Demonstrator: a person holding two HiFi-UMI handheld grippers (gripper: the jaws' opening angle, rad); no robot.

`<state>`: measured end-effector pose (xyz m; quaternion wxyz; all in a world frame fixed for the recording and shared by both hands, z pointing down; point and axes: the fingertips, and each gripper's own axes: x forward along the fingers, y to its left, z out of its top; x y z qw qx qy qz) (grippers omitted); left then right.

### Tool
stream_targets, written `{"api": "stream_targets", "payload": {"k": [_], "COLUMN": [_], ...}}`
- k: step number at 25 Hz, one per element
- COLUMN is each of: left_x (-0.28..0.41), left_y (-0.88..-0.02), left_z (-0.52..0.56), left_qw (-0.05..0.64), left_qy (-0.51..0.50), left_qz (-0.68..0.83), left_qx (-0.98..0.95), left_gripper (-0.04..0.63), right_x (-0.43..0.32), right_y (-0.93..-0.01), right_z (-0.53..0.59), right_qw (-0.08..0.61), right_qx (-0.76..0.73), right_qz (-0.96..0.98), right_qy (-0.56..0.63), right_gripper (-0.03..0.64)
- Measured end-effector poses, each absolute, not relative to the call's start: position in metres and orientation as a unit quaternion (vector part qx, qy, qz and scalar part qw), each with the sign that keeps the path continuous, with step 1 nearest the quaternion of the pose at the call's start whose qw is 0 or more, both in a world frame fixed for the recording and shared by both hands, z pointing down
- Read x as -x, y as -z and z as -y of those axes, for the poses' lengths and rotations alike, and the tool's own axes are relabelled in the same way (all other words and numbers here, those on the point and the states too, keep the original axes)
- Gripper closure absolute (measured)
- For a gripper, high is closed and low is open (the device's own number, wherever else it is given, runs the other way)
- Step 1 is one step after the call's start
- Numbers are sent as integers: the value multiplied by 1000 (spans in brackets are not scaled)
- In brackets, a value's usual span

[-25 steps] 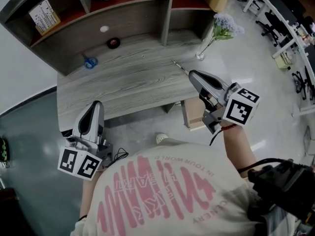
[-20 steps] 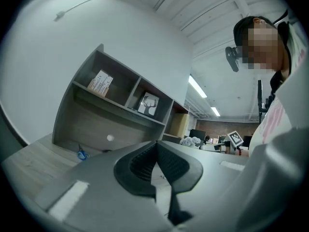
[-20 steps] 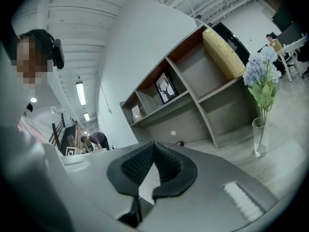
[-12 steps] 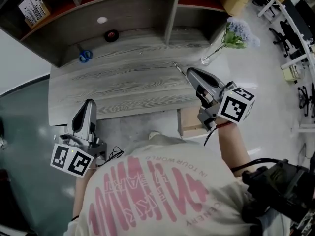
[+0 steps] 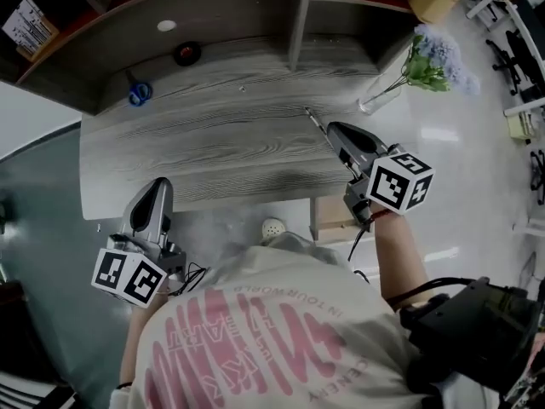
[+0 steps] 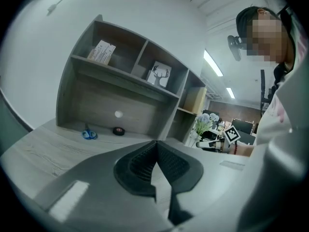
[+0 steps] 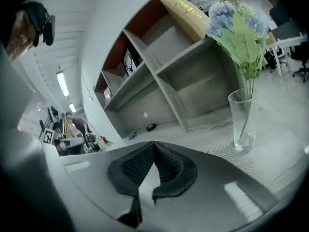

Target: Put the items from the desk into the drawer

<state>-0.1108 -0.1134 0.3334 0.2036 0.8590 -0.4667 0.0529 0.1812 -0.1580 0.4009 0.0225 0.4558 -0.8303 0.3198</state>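
1. Head view: the left claw [image 5: 158, 186] hangs off the front left edge of the counter [image 5: 213, 147]. Its tip aims toward the counter's back and its marker cube sits close to the person's chest. In the left gripper view its ribbed pads meet at the tip, clenched on nothing.
2. A shelf unit [image 5: 294, 24] stands at the counter's back. In the left gripper view its upper left compartment holds a small box [image 6: 100, 52], and the next one holds a framed deer picture [image 6: 159, 75].
3. The blue-handled scissors [image 5: 135, 92] lie at the counter's back left. Their long axis runs front to back, with the handles nearer the person and the blades toward the back panel.
4. The black tape roll [image 5: 186, 54] lies flat to the right of the scissors, apart from them and closer to the panel.
5. A thin rod-like tool [image 5: 316, 121] lies diagonally near the counter's right front. Its near end is just beside the right claw's tip; whether they touch I cannot tell.
6. The right claw [image 5: 334, 129] is over the counter's front right corner, pointing diagonally toward the back left, with the forearm stretched out behind it. In the right gripper view its pads are pressed together, clenched and empty.
7. Under the counter's edge below that claw a pale wooden part [image 5: 328, 220] shows, its inside hidden.
8. A glass vase [image 5: 373, 103] stands at the counter's right side and holds pale blue flowers [image 5: 443, 58].
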Motion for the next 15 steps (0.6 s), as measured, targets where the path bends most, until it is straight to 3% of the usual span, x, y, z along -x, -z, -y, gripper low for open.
{"api": "stream_targets", "payload": {"k": [5, 11, 13, 15], "left_x": [93, 55, 44, 33], "left_y": [-361, -397, -404, -411], "left_z": [117, 126, 127, 123], "left_qw": [232, 276, 288, 298], "left_qy": [-85, -113, -119, -130], "left_qz": [454, 413, 400, 382], "left_qx": [-856, -861, -862, -865], "left_gripper": [577, 577, 577, 577], "right_x": [-189, -197, -200, -203], "right_y": [-446, -477, -487, -498], "right_z": [166, 173, 174, 173], "right_qw": [115, 152, 184, 228], "right_qx": [-468, -478, -479, -475], "right_qz": [820, 805, 802, 798], "right_qy": [-307, -317, -307, -292], "right_gripper": [614, 612, 559, 554]}}
